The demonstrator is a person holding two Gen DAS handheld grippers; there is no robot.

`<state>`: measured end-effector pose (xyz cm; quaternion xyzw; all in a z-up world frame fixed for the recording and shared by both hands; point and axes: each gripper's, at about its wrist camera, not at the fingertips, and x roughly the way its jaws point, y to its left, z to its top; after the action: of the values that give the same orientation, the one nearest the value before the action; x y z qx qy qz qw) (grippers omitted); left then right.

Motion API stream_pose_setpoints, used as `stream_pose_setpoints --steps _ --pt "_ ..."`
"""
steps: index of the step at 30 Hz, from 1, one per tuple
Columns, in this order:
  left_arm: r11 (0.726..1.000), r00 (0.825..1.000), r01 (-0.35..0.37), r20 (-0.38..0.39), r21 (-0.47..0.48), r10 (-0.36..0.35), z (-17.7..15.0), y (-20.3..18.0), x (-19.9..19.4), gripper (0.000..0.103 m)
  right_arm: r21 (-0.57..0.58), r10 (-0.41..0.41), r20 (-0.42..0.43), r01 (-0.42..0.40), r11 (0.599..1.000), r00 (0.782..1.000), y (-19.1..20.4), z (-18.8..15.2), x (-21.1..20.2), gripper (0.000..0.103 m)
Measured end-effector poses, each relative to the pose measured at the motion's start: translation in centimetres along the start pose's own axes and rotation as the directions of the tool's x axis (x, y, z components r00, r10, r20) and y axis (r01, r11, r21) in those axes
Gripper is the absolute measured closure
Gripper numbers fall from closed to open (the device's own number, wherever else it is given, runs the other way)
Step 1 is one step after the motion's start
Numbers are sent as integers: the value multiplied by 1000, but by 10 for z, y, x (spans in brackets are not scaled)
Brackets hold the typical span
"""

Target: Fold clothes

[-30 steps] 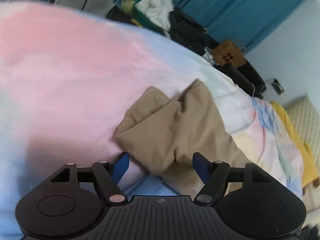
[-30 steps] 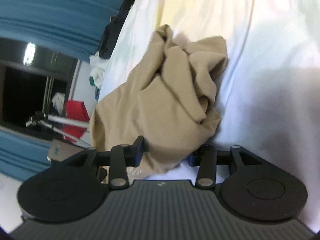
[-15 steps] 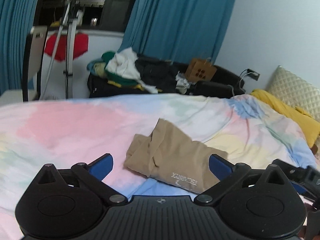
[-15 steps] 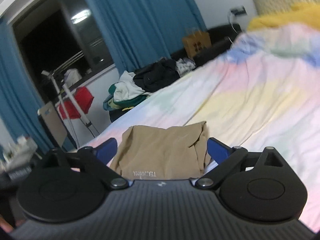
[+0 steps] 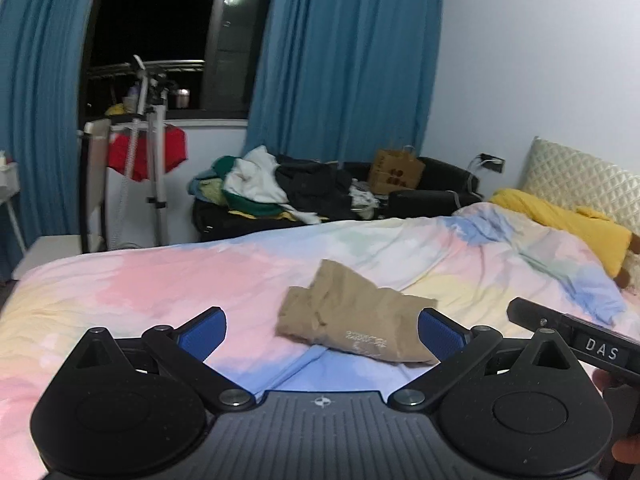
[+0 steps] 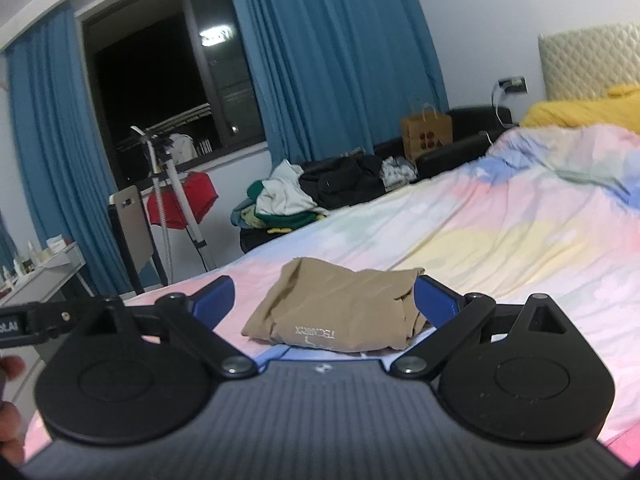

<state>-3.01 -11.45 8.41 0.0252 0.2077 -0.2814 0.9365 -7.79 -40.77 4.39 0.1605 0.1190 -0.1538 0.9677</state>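
A tan garment (image 5: pixel 352 316) lies folded into a small bundle on the pastel bedspread (image 5: pixel 160 280), with white lettering on its near edge. The same tan garment (image 6: pixel 340 308) shows in the right wrist view, just beyond the fingertips. My left gripper (image 5: pixel 322 330) is open and held back above the bed, nothing between its blue pads. My right gripper (image 6: pixel 324 300) is open too, with the bundle seen between its pads but apart from them. Part of the right gripper (image 5: pixel 580 344) shows at the right edge of the left wrist view.
A heap of clothes (image 5: pixel 280 192) lies on a black sofa beyond the bed, beside a brown paper bag (image 5: pixel 396 170). A yellow blanket (image 5: pixel 560 220) and headboard are at the right. A white stand (image 5: pixel 154 152) with a red cloth and a desk (image 6: pixel 44 272) stand left.
Both grippers have let go of the tan garment, opened wide, and pulled back and up from it. The views have swung from looking down at the bedspread to level across the room.
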Motion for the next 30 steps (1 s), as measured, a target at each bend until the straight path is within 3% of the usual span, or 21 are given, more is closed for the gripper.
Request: stream_pose_setpoints --steps 3,13,22,30 --pt "999 999 -31 39 11 31 -2 1 -19 0 -46 -3 15 3 999 1000 11 -4 -5 5" --pt "1000 999 10 47 -5 -10 -36 16 -17 0 -156 -28 24 32 987 999 33 -33 4 5" --pt "1000 1000 -6 6 14 6 -63 26 -2 0 -139 -80 13 81 987 997 30 -54 9 5" --pt "999 1000 -25 -4 28 25 -68 25 1 0 -134 -90 -22 87 987 996 30 -61 13 5"
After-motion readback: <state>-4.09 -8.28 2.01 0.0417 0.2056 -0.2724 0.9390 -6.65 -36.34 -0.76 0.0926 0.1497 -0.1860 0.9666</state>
